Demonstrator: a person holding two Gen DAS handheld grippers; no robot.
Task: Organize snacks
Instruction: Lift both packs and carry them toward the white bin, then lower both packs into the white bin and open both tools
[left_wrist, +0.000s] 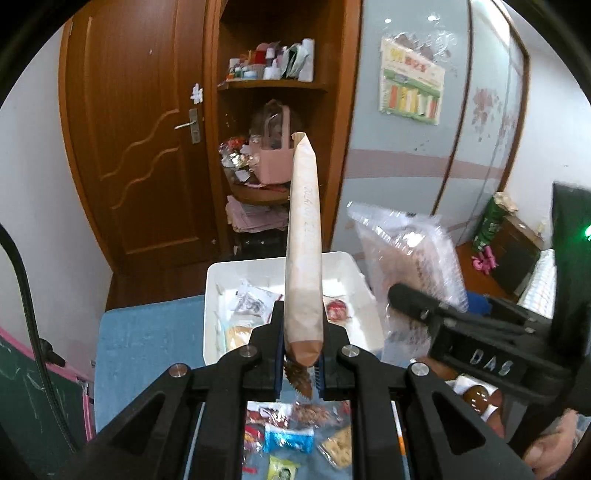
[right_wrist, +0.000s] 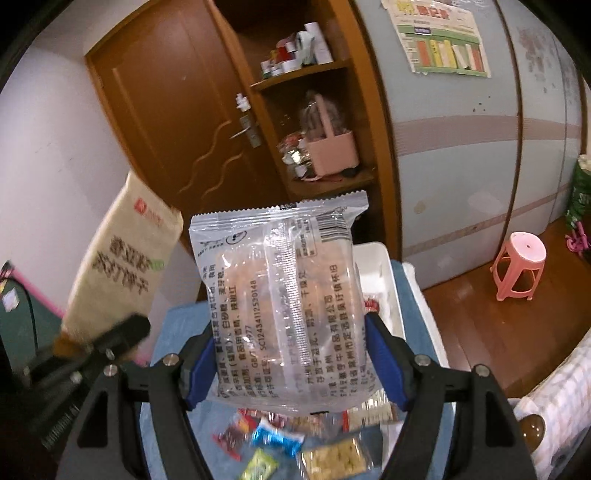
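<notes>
My left gripper (left_wrist: 301, 354) is shut on the bottom end of a tall beige paper snack bag (left_wrist: 304, 258), held upright and edge-on above the table. The same beige bag (right_wrist: 122, 273) shows its printed face at the left of the right wrist view. My right gripper (right_wrist: 291, 363) is shut on a clear plastic pack of biscuits (right_wrist: 288, 295), its blue pads pressing the pack's two sides. That pack (left_wrist: 410, 254) also appears at the right of the left wrist view. Below both lies a white bin (left_wrist: 214, 280) with several small snack packets inside.
Several loose small snack packets (right_wrist: 280, 439) lie on the blue cloth (left_wrist: 147, 343) near me. Behind stand a wooden door (left_wrist: 136, 147), open corner shelves holding a pink basket (left_wrist: 273, 158), and a grey wardrobe. A pink stool (right_wrist: 519, 266) stands on the wooden floor at right.
</notes>
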